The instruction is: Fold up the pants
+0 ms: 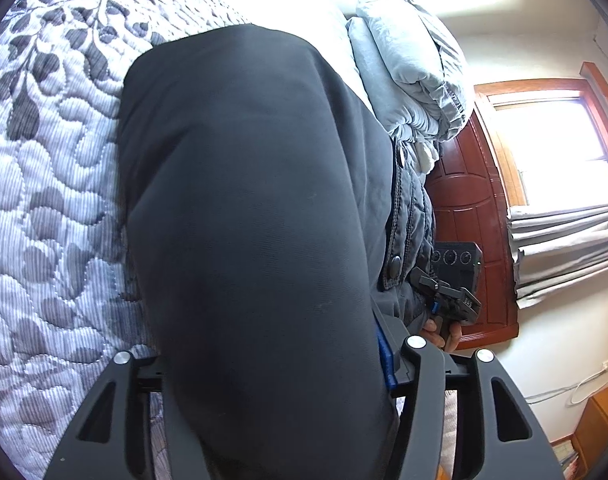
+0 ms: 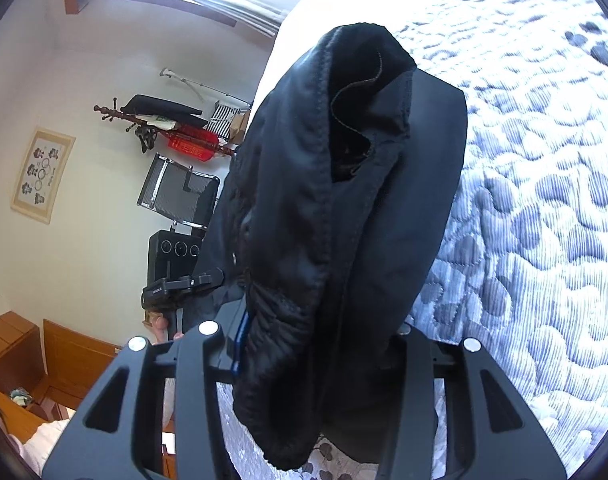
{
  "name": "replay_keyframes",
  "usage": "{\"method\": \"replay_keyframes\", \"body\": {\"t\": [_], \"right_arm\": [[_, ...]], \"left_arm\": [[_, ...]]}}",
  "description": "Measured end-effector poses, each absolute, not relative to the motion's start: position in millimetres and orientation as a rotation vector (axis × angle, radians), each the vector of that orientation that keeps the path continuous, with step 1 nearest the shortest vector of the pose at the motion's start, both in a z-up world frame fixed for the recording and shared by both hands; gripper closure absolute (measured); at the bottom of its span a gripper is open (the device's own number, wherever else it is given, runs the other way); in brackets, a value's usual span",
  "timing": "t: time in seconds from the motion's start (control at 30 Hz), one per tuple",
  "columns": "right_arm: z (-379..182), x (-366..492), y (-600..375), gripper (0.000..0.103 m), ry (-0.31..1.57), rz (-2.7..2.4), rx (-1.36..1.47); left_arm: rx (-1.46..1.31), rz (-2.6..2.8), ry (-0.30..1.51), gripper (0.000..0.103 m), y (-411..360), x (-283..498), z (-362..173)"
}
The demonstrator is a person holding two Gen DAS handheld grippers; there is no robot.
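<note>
I see one pair of dark, smooth-fabric pants (image 1: 244,200) draped over the grey leaf-patterned quilt (image 1: 44,200). My two grippers, left gripper (image 1: 272,368) and right gripper (image 2: 315,344), each pinch it. One pale folded duvet (image 1: 407,68) sits at one o'clock; cloth blocks both views.

Window (image 1: 551,140) glare whites out the top; edges bend, perhaps blurred.

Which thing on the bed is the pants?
Find the big bed with the grey leaf-patterned quilt. Over it hang the pants, a plain dark cloth draped between the gripper fingers. The pale blue folded bedding beside them is lighter and puffier.
</note>
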State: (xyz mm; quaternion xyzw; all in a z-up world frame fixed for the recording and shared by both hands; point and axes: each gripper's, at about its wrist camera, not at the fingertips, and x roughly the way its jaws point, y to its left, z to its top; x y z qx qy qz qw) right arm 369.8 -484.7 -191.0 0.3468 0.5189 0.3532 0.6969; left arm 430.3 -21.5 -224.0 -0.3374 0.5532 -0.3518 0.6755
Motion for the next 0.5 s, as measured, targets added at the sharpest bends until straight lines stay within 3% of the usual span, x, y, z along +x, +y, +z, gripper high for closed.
{"method": "replay_keyframes", "body": {"t": [0.5], "right_arm": [[-228,363,-506,0.053,1.16,0.771,0.902]], "left_arm": [[-0.803,-0.767,1.218,0.036,-15,421,-247]]}}
